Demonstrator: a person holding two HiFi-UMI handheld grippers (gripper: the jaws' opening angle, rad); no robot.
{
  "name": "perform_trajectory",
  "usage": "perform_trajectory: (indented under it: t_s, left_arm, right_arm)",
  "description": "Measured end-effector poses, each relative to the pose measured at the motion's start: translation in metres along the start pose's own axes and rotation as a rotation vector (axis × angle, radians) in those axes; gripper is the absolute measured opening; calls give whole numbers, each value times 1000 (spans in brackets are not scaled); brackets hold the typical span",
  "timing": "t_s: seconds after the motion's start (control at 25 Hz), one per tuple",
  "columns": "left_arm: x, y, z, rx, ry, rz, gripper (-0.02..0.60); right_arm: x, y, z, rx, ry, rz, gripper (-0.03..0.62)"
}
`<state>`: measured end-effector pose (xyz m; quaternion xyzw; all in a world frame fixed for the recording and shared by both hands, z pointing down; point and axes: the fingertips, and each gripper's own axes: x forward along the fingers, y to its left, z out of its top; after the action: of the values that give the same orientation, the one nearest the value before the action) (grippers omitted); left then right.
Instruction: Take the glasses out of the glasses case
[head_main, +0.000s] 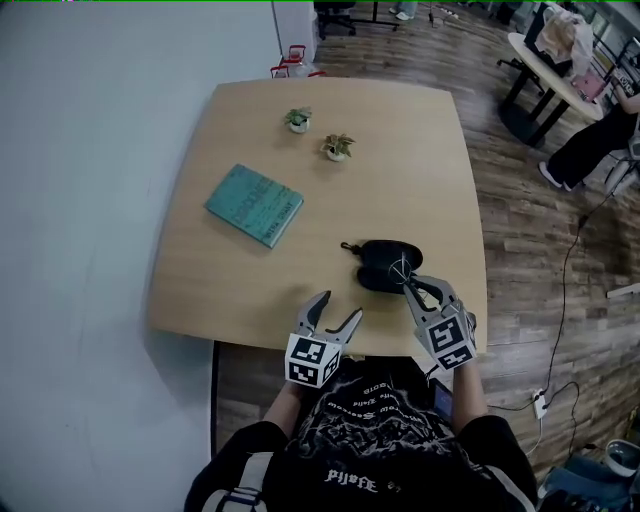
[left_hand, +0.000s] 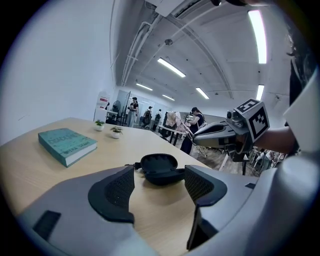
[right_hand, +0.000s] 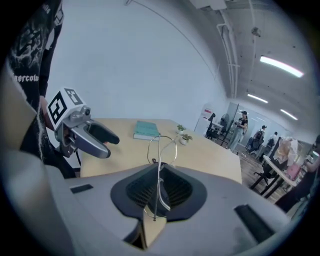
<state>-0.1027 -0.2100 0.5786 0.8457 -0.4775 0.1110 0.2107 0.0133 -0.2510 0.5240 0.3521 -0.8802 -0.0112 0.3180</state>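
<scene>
— At the near right corner of the table, in the head view, what holds what?
— The right gripper sits just near-right of the open black glasses case. It is narrowed onto the thin wire glasses, which hang over that end of the case. The left gripper hovers by the near edge, left of the case, and is spread wide.
— And the left gripper view?
— Nothing is between the wide jaws. The case lies straight ahead, apart from the pads, long axis running left to right, and its shell looks empty.
— Right gripper view?
— The pads pinch the glasses by a thin side piece. The frame stands on edge and points out along the jaws, toward the far side.
— So what does the next move turn on?
— A set-down, I'd judge, by the right hand. Bare wood lies left of the case and beyond, up to the book. The near and right edges are close, so steer farther in.
</scene>
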Motion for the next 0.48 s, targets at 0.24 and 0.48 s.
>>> perform_trajectory:
  t_s: [0.24,0.48]
  left_arm:
    - [-6,-8,12,15,-34,-31,322]
    - [-16,-11,22,-17,-68,-48,322]
  right_arm:
    - [-28,-3,3,185,-153,-103,41]
    - [-46,0,4,307,-287,-170,41]
